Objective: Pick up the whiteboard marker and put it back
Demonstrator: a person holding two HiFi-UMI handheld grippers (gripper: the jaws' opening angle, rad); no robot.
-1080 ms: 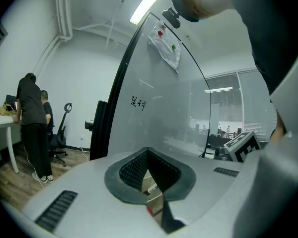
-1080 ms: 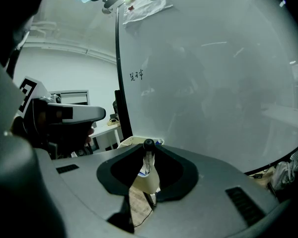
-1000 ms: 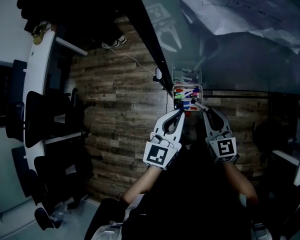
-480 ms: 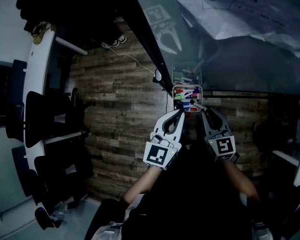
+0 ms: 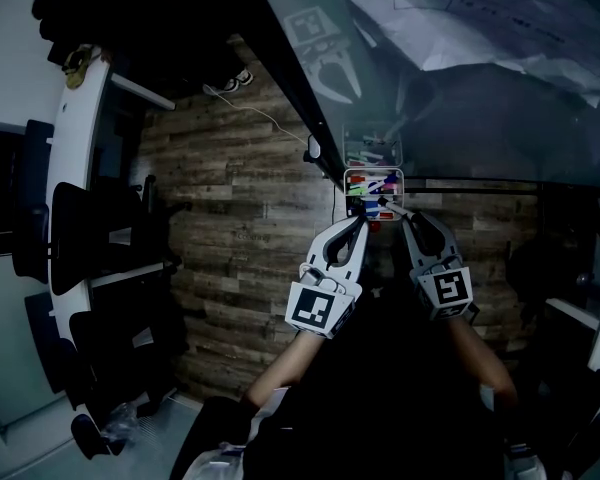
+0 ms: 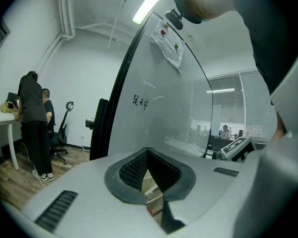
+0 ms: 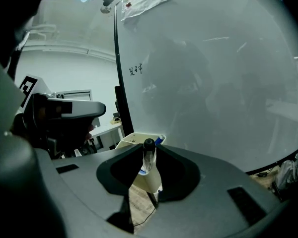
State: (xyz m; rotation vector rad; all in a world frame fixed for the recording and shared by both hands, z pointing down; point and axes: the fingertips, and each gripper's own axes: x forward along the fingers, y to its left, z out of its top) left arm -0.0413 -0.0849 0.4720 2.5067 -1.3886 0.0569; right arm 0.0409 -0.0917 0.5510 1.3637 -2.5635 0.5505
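Note:
A white marker holder (image 5: pixel 373 190) with several coloured markers hangs on the glass whiteboard (image 5: pixel 460 128). My right gripper (image 5: pixel 404 219) is just below and right of it, shut on a marker (image 5: pixel 387 206) with a black cap. In the right gripper view the marker (image 7: pixel 148 157) stands upright between the jaws of that gripper (image 7: pixel 148 171), in front of the holder (image 7: pixel 130 140), where a blue marker (image 7: pixel 159 140) pokes out. My left gripper (image 5: pixel 358 225) is below the holder's left side. In the left gripper view it (image 6: pixel 148 152) is shut on nothing.
Paper sheets (image 5: pixel 480 18) are pinned high on the board. A long white desk (image 5: pixel 75 138) with office chairs (image 5: pixel 75 233) runs along the left over wood flooring (image 5: pixel 240 218). A person (image 6: pixel 34 123) stands at the desk, with another beside them.
The right gripper with the marker has edged slightly up toward the holder. The left gripper has hardly moved.

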